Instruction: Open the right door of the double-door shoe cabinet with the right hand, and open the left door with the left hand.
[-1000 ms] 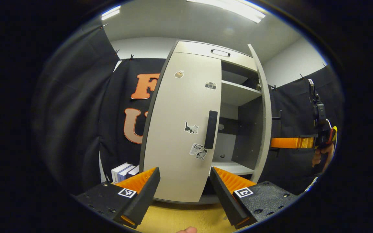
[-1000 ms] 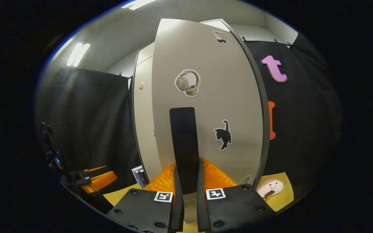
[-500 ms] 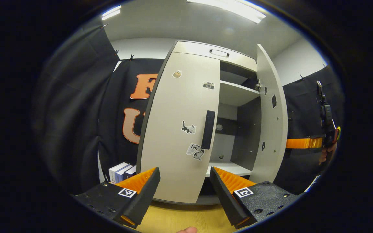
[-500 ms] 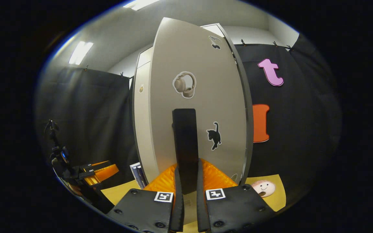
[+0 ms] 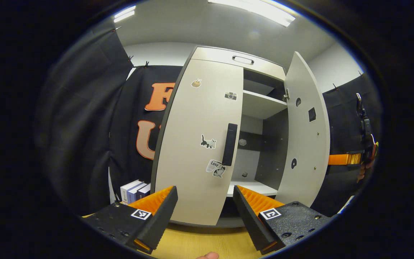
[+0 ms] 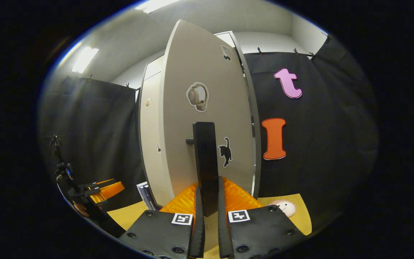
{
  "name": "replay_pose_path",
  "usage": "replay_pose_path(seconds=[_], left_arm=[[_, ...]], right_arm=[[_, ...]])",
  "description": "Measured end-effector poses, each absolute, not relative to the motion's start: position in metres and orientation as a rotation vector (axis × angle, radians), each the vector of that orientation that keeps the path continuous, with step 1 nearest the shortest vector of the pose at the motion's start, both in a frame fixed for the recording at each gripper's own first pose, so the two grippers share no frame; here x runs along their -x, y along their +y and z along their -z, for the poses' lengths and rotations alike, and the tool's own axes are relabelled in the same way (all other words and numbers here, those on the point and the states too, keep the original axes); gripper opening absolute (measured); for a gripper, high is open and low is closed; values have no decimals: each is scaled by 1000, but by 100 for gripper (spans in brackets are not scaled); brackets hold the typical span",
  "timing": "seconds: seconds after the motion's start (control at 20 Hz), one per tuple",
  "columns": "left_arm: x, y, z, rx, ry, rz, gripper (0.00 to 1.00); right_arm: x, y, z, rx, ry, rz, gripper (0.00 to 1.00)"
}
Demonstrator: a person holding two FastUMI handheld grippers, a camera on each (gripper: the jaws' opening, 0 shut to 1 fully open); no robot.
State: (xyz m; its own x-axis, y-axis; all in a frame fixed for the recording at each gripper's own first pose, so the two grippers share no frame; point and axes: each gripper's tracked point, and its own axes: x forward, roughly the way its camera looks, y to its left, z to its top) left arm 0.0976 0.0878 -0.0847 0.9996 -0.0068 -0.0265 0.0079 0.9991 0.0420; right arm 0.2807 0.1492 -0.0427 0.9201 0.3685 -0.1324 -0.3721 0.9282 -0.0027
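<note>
Pinching right door handle (image 6: pixel 205 169), right claw (image 6: pixel 207 201), left claw (image 5: pixel 204 205) spread, shelves (image 5: pixel 261 104) exposed.

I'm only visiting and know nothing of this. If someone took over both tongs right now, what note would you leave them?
Right tongs: shut on the right door's handle, with the right door swung wide open.
Left tongs: open, holding nothing, in front of the left door and short of its handle.
Done: right door opened, shelves showing.
Left: release the right handle, grip the left handle, pull that door open.
</note>
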Motion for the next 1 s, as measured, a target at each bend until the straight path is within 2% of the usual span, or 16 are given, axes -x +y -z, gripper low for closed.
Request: replay_pose_path(seconds=[0.6, 0.7, 1.0], left_arm=[[-98, 78, 81, -39, 20, 41, 94], [-101, 77, 79, -29, 18, 50, 94], [-116, 76, 69, 14, 40, 57, 94]], right_arm=[[-291, 95, 41, 42, 72, -171, 22], [-289, 97, 39, 40, 72, -193, 15], [-284, 93, 41, 41, 92, -188, 15]])
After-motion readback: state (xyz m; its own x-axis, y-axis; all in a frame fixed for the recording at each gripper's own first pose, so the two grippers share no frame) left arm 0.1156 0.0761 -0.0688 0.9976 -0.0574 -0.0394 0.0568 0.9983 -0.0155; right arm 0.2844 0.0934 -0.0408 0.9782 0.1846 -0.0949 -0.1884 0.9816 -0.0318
